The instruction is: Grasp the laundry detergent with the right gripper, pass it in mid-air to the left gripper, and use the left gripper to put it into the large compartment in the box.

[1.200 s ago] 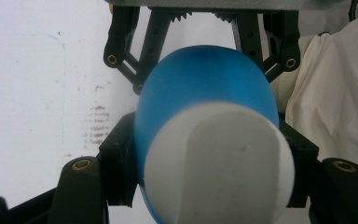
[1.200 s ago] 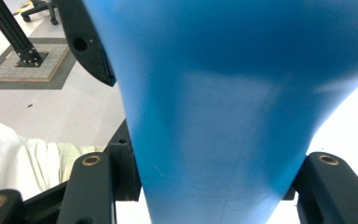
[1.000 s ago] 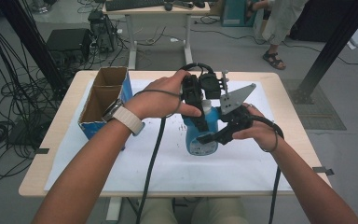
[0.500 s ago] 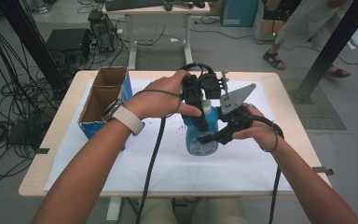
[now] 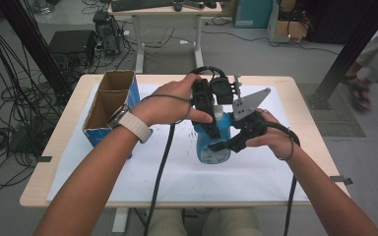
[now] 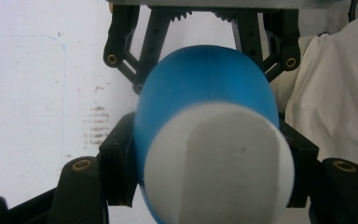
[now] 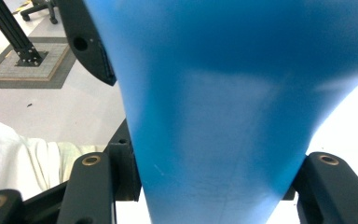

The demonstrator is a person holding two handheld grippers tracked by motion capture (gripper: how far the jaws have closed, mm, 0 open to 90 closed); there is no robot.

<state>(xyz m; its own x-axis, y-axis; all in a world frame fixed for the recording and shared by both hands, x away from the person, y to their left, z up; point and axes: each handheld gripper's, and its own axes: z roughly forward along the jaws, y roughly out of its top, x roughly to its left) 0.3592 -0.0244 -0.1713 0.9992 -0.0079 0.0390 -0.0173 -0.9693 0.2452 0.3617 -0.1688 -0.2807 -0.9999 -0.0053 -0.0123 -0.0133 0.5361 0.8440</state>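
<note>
Currently 2 grippers clamp the blue bottle [image 5: 212,142], upright at table [image 5: 275,187] center: left gripper [image 5: 207,115] at its white cap [image 6: 219,163], right gripper [image 5: 226,145] from 3 o'clock on the body. Uneven twisting could slip it or spill.

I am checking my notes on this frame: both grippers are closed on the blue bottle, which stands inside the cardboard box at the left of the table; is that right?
Not quite. The blue bottle does not stand inside the cardboard box; the high view shows it upright on the white sheet near the table's middle, apart from the box. The rest holds: the left gripper and the right gripper are both closed on it.
</note>
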